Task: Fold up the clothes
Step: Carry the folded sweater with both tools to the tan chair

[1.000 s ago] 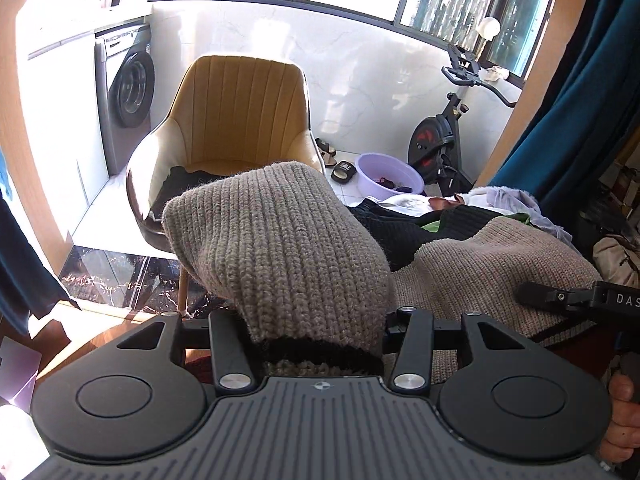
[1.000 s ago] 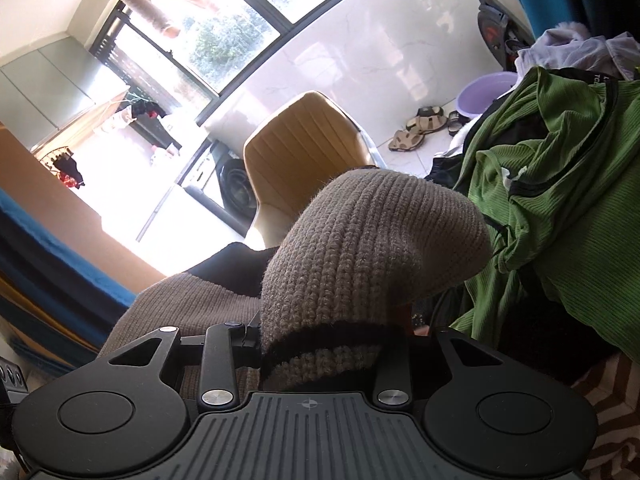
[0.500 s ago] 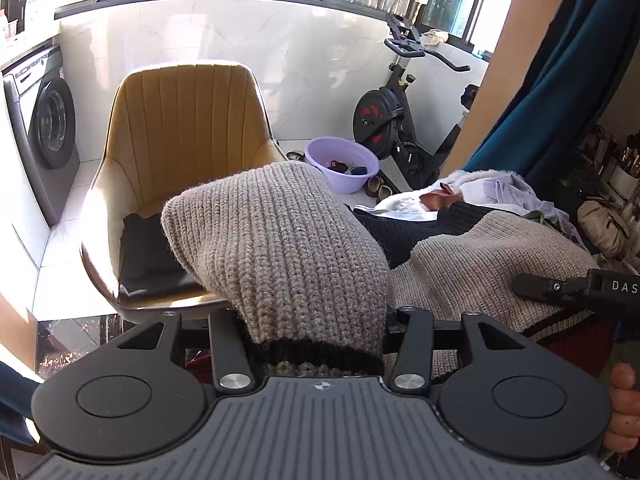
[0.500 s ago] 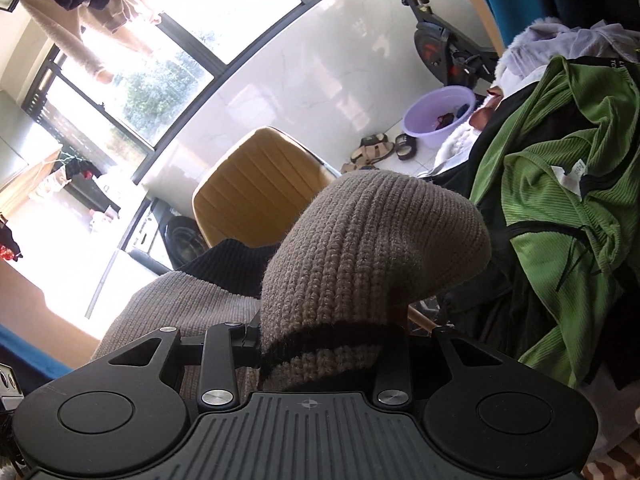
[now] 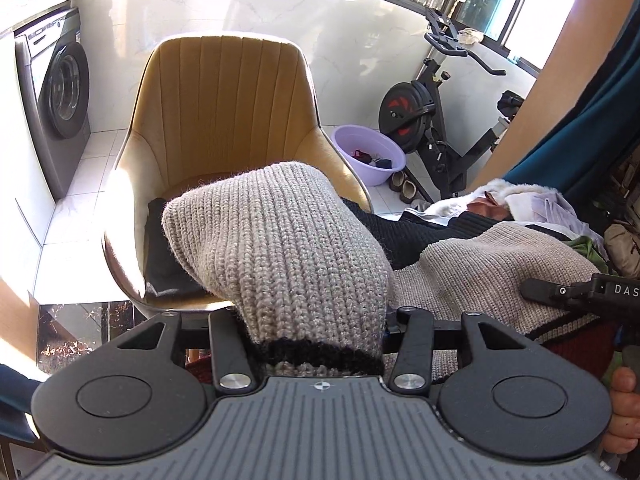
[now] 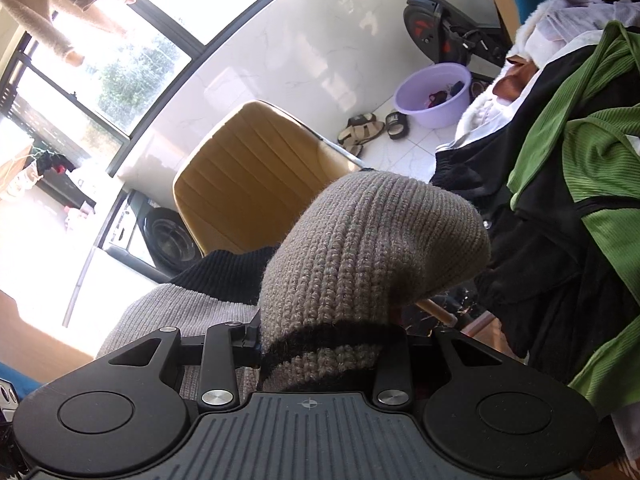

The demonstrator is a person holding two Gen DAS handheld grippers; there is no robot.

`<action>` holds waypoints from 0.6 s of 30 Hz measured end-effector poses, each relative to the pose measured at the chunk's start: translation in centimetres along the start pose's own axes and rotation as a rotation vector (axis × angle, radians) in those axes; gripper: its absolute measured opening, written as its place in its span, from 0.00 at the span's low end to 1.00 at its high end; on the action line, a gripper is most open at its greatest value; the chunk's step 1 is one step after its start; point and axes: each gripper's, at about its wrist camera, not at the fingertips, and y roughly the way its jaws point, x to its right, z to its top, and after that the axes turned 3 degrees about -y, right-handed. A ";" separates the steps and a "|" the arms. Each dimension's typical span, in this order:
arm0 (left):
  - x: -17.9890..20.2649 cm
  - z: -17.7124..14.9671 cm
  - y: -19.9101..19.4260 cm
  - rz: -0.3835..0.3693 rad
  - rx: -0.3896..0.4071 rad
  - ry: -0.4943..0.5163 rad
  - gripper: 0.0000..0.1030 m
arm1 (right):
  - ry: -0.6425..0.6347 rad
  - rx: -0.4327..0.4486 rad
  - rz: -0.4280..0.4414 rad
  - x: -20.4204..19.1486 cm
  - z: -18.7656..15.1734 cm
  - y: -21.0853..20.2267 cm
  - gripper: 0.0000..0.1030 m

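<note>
Left gripper (image 5: 316, 320): jaws clenched on a bunched fold of the grey knit sweater (image 5: 280, 248); the fingertips themselves are buried under the knit and not visible. Right gripper (image 6: 328, 336): same, jaws clamped on another bunch of the sweater with its black stripe at the base; the fingertips are hidden.

Sweater location: held up in both grippers, the stretch between them draped over the heap of clothes. What carries the heap is covered; cannot tell what kind of surface it is.

Left wrist view: the right gripper enters from the right edge, cut off by the frame, with part of a hand (image 5: 622, 412) at the lower right corner.

Clothes pile, right wrist view: green ribbed garment (image 6: 592, 152) over black fabric, pale fleecy items behind. The pile's full extent is cut off at the right.

Room: mustard chair (image 5: 224, 112) straight ahead with a dark item on its seat, identity unclear. Washing machine (image 5: 56, 92) at left, purple basin (image 5: 368, 152) on a white tiled floor, sandals beside it, exercise bike (image 5: 432, 108) by the windows. Teal curtain (image 5: 592, 112) at right. Strong sun bleaches the windows in the right wrist view
</note>
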 end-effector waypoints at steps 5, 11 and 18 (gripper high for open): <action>-3.7 3.4 2.5 0.072 0.025 -0.028 0.46 | -0.011 -0.057 0.039 -2.4 2.3 6.4 0.31; -8.0 10.0 7.4 0.179 0.049 -0.075 0.46 | -0.057 -0.115 0.114 -5.9 8.0 16.4 0.31; -12.1 17.7 14.8 0.230 0.083 -0.095 0.46 | -0.154 -0.133 0.164 -9.9 15.8 28.3 0.31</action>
